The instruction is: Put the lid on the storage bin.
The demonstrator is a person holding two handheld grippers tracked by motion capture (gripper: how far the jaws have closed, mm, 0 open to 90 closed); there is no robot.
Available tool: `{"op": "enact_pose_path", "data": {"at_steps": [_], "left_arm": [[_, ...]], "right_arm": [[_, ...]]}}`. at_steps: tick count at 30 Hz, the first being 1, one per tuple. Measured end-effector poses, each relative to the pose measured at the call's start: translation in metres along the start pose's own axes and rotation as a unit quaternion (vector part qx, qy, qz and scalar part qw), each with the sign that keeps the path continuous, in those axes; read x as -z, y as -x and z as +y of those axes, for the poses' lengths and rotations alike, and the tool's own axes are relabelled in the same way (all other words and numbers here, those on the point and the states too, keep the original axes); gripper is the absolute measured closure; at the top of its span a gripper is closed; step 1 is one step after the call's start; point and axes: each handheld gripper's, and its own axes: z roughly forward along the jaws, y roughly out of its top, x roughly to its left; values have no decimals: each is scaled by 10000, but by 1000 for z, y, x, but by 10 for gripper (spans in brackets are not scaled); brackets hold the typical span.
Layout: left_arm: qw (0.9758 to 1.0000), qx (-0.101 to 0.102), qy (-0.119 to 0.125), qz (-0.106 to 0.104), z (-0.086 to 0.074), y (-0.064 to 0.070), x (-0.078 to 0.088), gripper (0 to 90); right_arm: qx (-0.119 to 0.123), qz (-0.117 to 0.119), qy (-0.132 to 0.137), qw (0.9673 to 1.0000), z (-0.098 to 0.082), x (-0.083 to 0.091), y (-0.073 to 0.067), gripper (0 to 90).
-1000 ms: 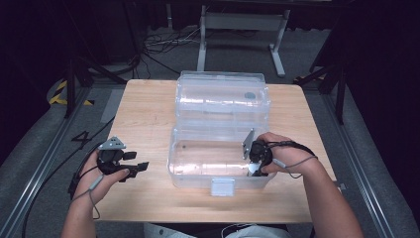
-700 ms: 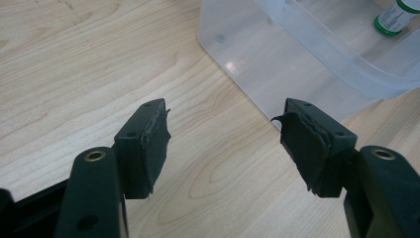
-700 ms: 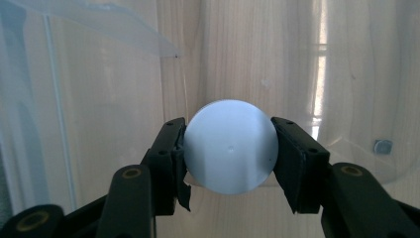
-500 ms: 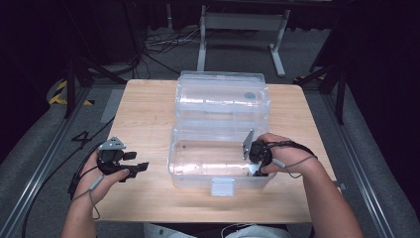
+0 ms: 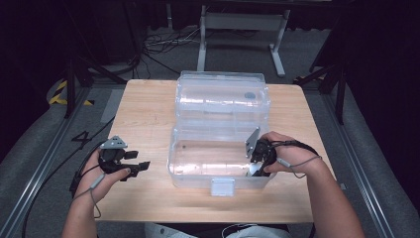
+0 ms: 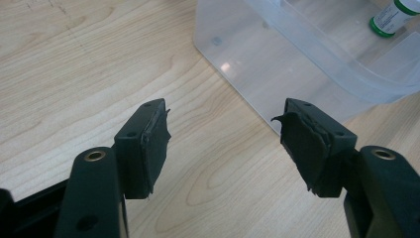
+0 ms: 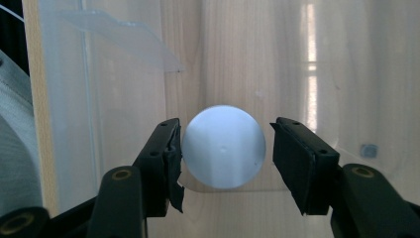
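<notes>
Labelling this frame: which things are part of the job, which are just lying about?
In the job:
- round white ball, between the right gripper's opening jaws
- clear plastic hinged box

Lying about:
- green-capped white bottle
- left gripper, open, idle
- wooden table

Wooden worktop (image 5: 143,124). Green-capped bottle (image 6: 391,16) in far bin half. Cables (image 5: 158,47) on floor behind; metal stand (image 5: 240,25) beyond.

A lab or studio: a lone wooden table (image 5: 148,114) on grey carpet (image 5: 44,148), dark surroundings, loose cables (image 5: 158,47) and metal stand legs (image 5: 237,25) beyond its far edge.
</notes>
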Motion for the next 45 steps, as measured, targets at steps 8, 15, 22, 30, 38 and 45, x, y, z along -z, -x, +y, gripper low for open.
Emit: {"op": "enact_pose_path", "data": {"at_steps": [8,15,22,30,38,45], "left_arm": [[9995,-195,43,-231,12,6,-8,358],[9987,-300,78,-404,20,9,-13,359],[9975,-387,104,-583,25,13,-18,359],[9968,-456,105,-654,27,17,-19,359],[9948,-584,257,-793,29,28,-14,361],[9918,-771,300,-972,34,40,-15,362]], "right_arm": [[-232,-206,559,9980,-15,19,-3,455],[-354,-378,1103,9925,-25,33,-5,450],[-533,-515,1613,9841,-32,47,-7,454],[-649,-606,2243,9705,-37,63,-7,466],[-852,-731,2505,9616,-39,71,-4,470],[-1151,-871,2837,9480,-40,82,1,476]]}}
